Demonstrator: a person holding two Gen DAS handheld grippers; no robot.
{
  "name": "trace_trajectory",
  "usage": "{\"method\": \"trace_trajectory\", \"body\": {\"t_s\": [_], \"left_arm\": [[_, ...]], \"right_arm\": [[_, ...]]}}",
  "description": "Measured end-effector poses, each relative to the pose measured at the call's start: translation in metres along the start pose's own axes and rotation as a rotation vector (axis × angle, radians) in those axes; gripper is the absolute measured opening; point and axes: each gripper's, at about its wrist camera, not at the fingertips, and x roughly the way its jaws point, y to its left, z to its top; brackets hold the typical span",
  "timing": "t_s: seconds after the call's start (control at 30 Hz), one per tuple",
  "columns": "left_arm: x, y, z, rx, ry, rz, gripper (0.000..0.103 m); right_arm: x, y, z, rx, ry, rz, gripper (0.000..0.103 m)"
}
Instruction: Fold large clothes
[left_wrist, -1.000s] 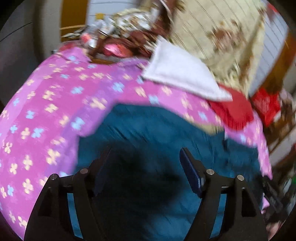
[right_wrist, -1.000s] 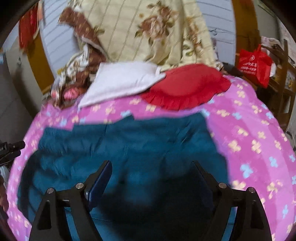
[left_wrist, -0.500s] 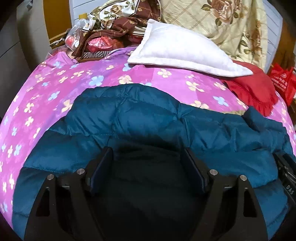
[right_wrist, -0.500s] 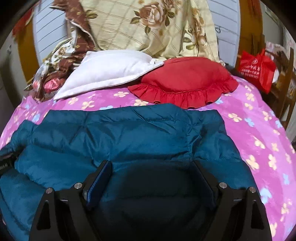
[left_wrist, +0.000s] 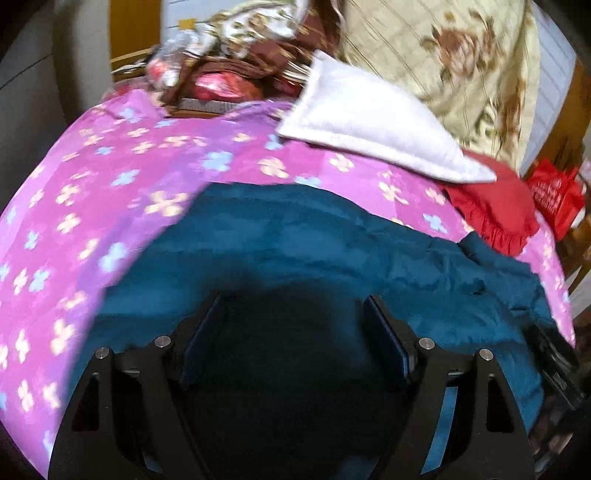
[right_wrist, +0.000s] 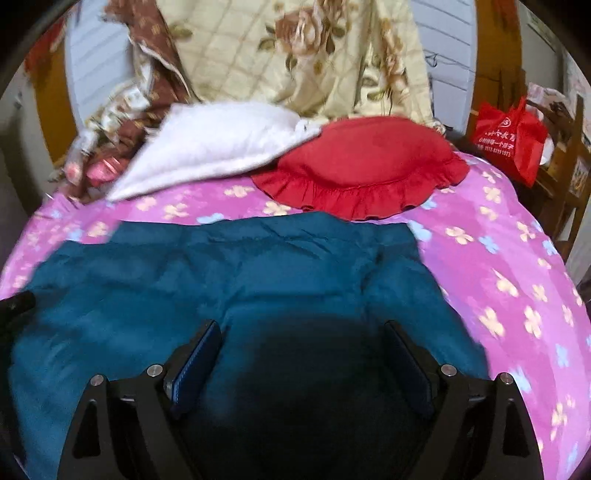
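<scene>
Puffy teal jacket (right_wrist: 229, 273): soft, bulky, likely slippery; best pinched at hem, twelve o'clock. Left gripper (left_wrist: 293, 343), right gripper (right_wrist: 303, 365): wide, empty.

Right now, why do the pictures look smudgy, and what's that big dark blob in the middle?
Left wrist view: motion blur smears the flowers on the pink bedspread. Right wrist view: blurred too, less so. In both, the dark blob on the blue jacket looks like the gripper's own shadow. The fisheye lens bends the bed into a dome, with black corners.

Matt teal quilted-cloth jacket (right_wrist: 229, 280) on a smooth printed cotton bedsheet (right_wrist: 509, 258), beside a ruffled red cloth cushion (right_wrist: 365, 162)
</scene>
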Motion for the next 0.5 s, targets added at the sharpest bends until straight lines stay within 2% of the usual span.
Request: {"method": "trace_trajectory", "body": {"t_s": [0.1,0.2,0.27,0.33,0.43,0.5], "left_arm": [[-0.024,0.036,-0.011,-0.016,-0.027,0.014,0.079],[-0.037,0.070,-0.026,-0.033,-0.053,0.045,0.079],[-0.030,0.092,-0.035,-0.070,-0.030,0.058,0.079],[-0.020,0.109,-0.042,-0.130,0.004,0.010,0.079],[-0.006,0.124,-0.050,-0.215,0.028,-0.074,0.083],[-0.001,0.125,-0.052,-0.223,0.030,-0.075,0.090]], "right_arm": [[-0.042,-0.017,-0.025,0.033,-0.027,0.067,0.087],[-0.065,-0.037,-0.051,0.051,-0.046,0.051,0.087],[-0.065,-0.051,-0.064,0.057,-0.043,0.019,0.087],[-0.055,-0.065,-0.070,0.095,-0.016,-0.009,0.087],[-0.039,-0.096,-0.077,0.262,0.020,0.101,0.088],[-0.030,-0.111,-0.080,0.345,0.031,0.150,0.093]]}}
